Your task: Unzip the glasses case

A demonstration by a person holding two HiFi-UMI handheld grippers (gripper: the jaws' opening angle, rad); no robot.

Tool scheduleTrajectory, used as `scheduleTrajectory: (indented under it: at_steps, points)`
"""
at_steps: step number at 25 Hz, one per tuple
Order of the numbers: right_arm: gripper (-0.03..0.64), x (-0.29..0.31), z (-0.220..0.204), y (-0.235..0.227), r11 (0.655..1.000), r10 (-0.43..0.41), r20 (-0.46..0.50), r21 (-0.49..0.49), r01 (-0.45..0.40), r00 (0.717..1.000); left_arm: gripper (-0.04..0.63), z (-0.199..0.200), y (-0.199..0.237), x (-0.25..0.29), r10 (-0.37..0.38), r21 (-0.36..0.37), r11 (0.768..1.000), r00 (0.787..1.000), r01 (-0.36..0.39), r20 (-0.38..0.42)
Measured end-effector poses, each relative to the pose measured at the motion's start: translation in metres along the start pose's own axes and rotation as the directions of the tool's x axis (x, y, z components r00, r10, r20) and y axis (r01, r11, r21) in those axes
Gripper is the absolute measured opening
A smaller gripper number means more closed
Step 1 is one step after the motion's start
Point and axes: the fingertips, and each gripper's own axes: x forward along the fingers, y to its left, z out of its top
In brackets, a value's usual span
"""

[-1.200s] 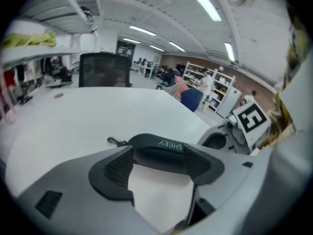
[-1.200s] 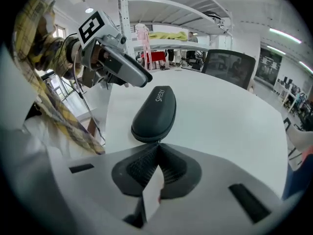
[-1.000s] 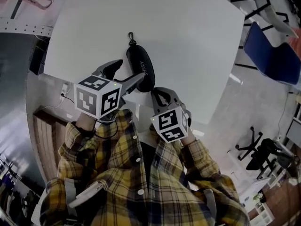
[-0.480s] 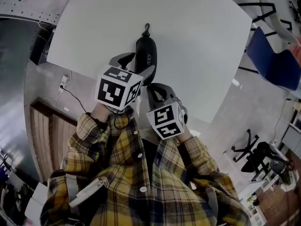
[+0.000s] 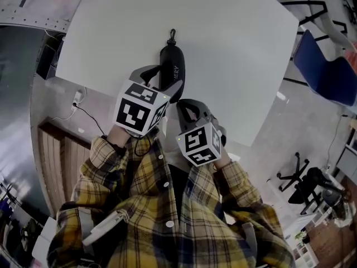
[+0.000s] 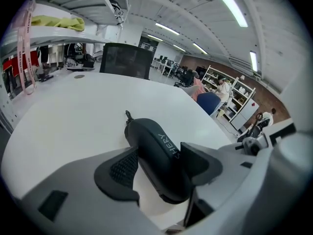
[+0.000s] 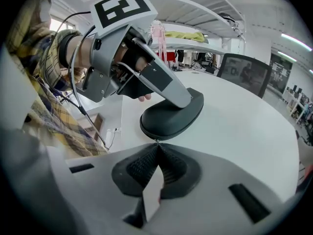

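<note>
Looks like you're in a big open-plan office, maybe with some lab work going on. You've got a large white table [image 5: 223,49] in front of you, and 1 blue chair [image 5: 326,74] and 1 black swivel chair [image 5: 309,186] stand off to the side on a glossy grey floor [image 5: 301,116]. Long strip lights [image 6: 225,4] run across the ceiling. Rows of desks [image 6: 166,65] stretch to the back, and open white shelves [image 6: 239,99] packed with stuff stand along the far wall.
</note>
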Motion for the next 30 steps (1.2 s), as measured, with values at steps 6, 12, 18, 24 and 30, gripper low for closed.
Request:
scheduleTrajectory:
  at_steps: [6,12,18,24,30]
  points:
    - [-0.002,-0.001,0.000,-0.010,0.997,0.020,-0.010,-0.078,-0.021,1.000,0.281,0.000,-0.001,0.000,-0.005,0.013,1.000,1.000,0.005,0.000]
    - [-0.002,0.001,0.006,-0.031,0.988,0.036,-0.021,-0.146,-0.039,0.999,0.278,-0.001,-0.001,-0.001,-0.016,0.011,1.000,1.000,0.016,0.002]
    - [-0.002,0.011,0.020,-0.052,0.973,0.052,-0.036,-0.225,-0.059,0.998,0.272,-0.001,0.000,-0.004,-0.005,0.012,1.000,1.000,0.005,0.016]
    - [-0.002,0.021,0.033,-0.067,0.955,0.077,-0.054,-0.283,-0.089,0.996,0.272,-0.002,0.002,-0.005,-0.014,0.017,1.000,1.000,0.014,0.005]
    - [-0.002,0.030,0.045,-0.086,0.941,0.076,-0.066,-0.324,-0.094,0.995,0.272,-0.001,0.000,-0.004,-0.013,0.027,1.000,1.000,0.013,0.005]
